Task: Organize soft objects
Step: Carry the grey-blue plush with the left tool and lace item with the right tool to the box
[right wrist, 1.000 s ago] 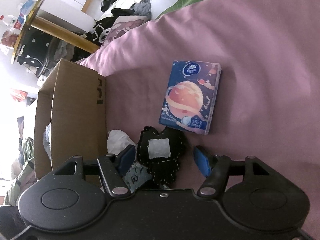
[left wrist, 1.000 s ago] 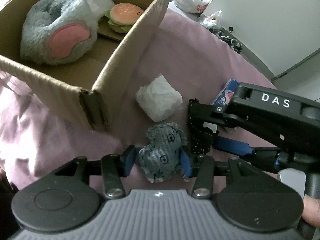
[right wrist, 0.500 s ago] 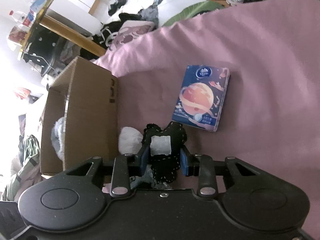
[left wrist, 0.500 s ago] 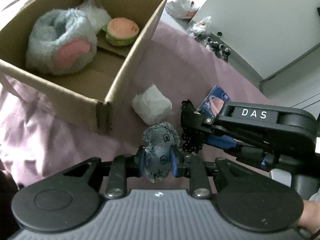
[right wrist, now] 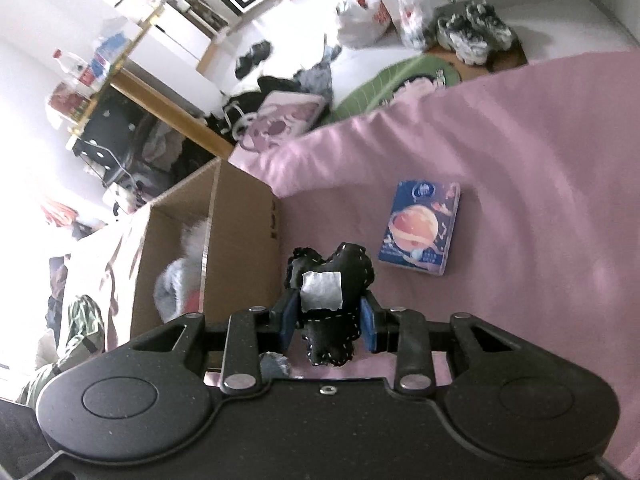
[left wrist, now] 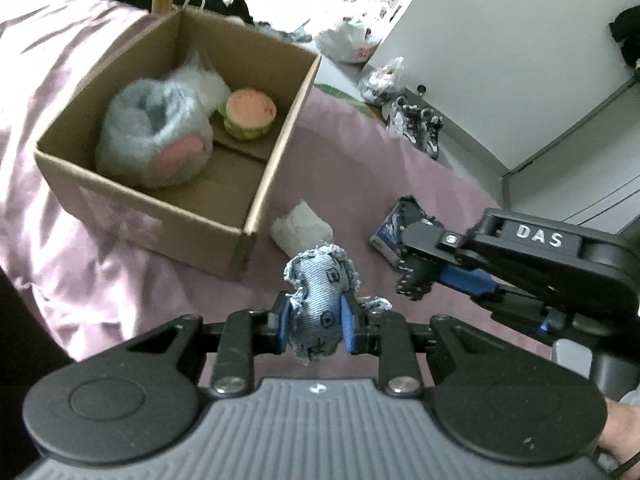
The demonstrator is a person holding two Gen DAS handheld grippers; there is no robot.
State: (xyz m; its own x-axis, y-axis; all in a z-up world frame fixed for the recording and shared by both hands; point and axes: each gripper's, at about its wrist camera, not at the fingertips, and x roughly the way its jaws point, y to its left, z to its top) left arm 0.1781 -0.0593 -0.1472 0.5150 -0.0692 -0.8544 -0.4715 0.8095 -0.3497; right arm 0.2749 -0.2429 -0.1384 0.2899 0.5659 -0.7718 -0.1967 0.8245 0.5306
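My left gripper is shut on a denim heart pillow, held up off the pink bedcover. My right gripper is shut on a black stitched heart pillow with a white patch, also lifted; it shows in the left wrist view as the black heart at the right. The open cardboard box stands ahead and left, holding a grey-and-pink plush slipper, a burger plush and a clear bag. A white crumpled lump lies just outside the box corner.
A blue tissue pack lies flat on the pink bedcover right of the box. Beyond the bed edge are shoes, plastic bags, clothes and a wooden-legged table. A hand shows at the lower right of the left wrist view.
Both grippers closed on their heart pillows and lifted them up from the bedcover. The views now sit higher, with the box and room further below.
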